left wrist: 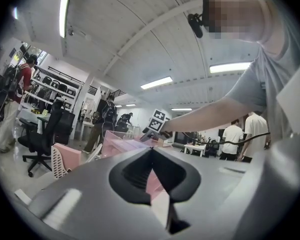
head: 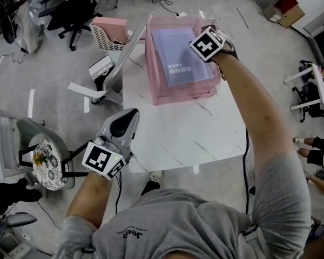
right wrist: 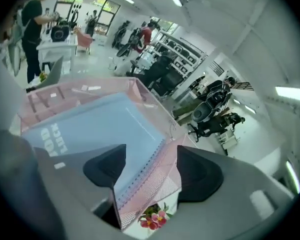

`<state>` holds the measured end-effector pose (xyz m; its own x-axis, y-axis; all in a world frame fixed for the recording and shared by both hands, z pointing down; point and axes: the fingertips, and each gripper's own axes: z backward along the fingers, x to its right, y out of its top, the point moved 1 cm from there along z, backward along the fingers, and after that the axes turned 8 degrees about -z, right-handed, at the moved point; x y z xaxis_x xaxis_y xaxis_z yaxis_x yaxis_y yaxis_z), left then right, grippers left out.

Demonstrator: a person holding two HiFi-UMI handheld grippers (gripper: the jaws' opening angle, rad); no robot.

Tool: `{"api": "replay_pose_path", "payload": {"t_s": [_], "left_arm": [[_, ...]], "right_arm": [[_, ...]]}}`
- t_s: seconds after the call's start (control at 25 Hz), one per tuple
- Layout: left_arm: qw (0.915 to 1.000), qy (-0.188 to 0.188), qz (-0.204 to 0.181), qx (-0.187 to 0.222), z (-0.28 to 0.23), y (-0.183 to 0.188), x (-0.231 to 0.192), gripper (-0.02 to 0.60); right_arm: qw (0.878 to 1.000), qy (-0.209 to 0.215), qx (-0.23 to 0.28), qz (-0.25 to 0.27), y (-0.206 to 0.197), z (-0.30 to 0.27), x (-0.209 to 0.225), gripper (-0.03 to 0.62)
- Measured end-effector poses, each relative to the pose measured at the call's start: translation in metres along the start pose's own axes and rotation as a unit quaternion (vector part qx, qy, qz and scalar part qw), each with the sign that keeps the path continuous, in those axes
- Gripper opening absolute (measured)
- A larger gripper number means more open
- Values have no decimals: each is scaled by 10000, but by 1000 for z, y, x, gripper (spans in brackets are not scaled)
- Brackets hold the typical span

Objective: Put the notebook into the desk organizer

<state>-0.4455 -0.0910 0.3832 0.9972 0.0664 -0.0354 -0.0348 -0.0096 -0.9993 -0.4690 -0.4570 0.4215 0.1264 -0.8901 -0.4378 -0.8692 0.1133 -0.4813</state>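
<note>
A light blue spiral notebook [head: 181,55] lies flat in the top tray of the pink desk organizer [head: 178,97] at the far end of the white table. My right gripper [head: 204,34] hovers over the organizer's far right corner. In the right gripper view its jaws [right wrist: 150,160] stand open, with the notebook's [right wrist: 100,129] spiral edge and the organizer's pink mesh wall [right wrist: 157,181] between them, and neither pad presses on anything. My left gripper [head: 132,115] hangs over the table's near left edge. Its jaws [left wrist: 151,151] are shut and hold nothing.
The white marbled table [head: 189,136] runs from the organizer toward me. Left of it stand a pink perforated bin [head: 109,34], a grey chair [head: 116,72] and a stool with a floral cushion [head: 46,163]. Office chairs and people are further off.
</note>
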Motion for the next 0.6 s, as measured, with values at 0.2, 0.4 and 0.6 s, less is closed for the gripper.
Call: {"api": "replay_pose_path", "payload": {"t_s": [0.2, 0.4, 0.6], "left_arm": [[9999, -116, -53, 56, -8, 8, 3, 26], [9989, -444, -102, 131, -24, 21, 22, 26], [9936, -1080, -249, 234, -50, 40, 63, 26]], "right_arm": [[9961, -24, 720, -505, 24, 39, 19, 299], [9848, 318, 1360, -1029, 21, 91, 13, 299], [9698, 362, 2002, -1343, -13, 167, 9, 298]]}}
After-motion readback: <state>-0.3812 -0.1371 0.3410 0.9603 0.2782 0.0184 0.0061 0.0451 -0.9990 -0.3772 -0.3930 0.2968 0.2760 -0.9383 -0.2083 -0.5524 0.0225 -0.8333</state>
